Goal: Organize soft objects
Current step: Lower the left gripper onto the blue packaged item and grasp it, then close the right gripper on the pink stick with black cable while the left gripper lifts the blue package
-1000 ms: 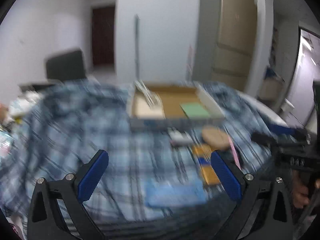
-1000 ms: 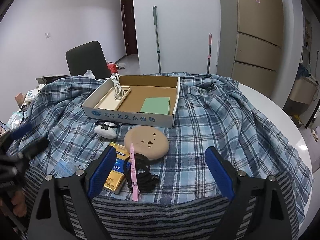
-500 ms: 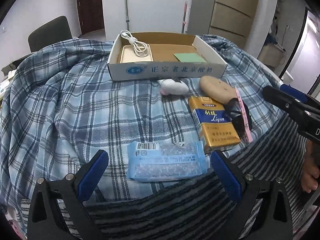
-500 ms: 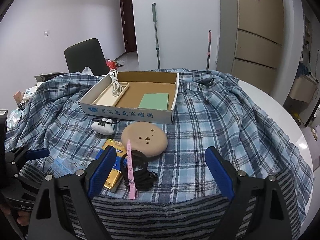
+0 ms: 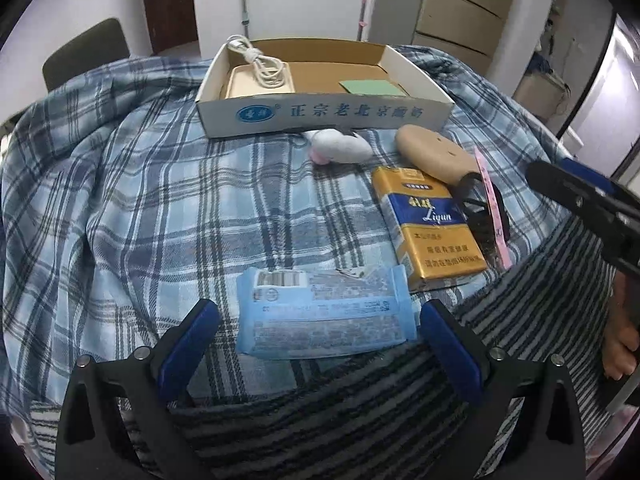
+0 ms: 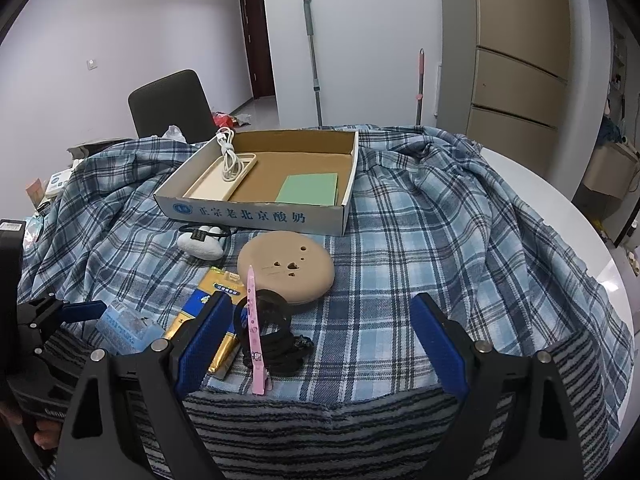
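Left tongs (image 5: 318, 332) spread wide, straddling blue tissue pack (image 5: 322, 314).

I am seeing soft, even indoor light filling both views, bright enough to read the printing on the cardboard box (image 5: 326, 112). In the left wrist view, daylight is glaring from a doorway at the far right, washing that edge out to white. The pale wall (image 6: 360, 40) in the right wrist view is glowing evenly. Shadows are lying faint and short under the things on the plaid cloth (image 6: 420, 240). Both pictures are looking sharp at the centre, with slight softness near the rim. The fisheye lens is bending straight lines outward, and black corners are framing each round picture.
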